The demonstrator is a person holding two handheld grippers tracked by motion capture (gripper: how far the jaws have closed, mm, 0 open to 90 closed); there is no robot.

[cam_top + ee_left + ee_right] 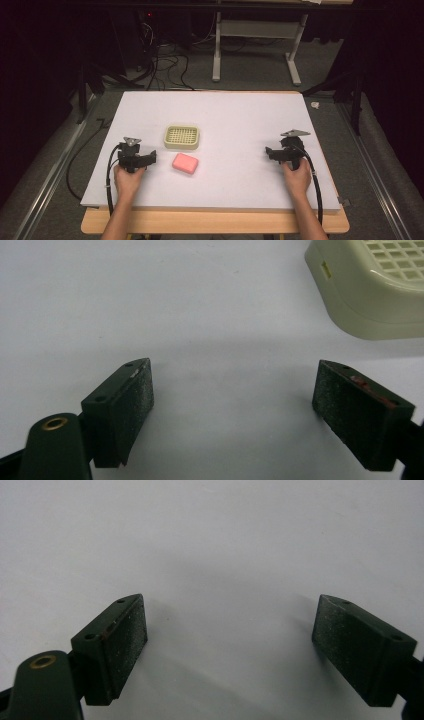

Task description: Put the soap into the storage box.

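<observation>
A pink soap bar (185, 163) lies on the white board, just in front of a cream slotted soap dish (182, 137). My left gripper (135, 156) rests on the board to the left of the soap, held by a hand. Its jaws stand wide open over bare white surface (232, 385), and the cream dish's corner (370, 290) shows at upper right in the left gripper view. My right gripper (286, 152) sits at the board's right side, also hand-held. It is open (230, 625) with nothing between the pads.
The white board (240, 120) lies on a wooden table (215, 222). Cables and a table frame (255, 40) are on the floor beyond the far edge. A black cable trails from each gripper toward the front edge.
</observation>
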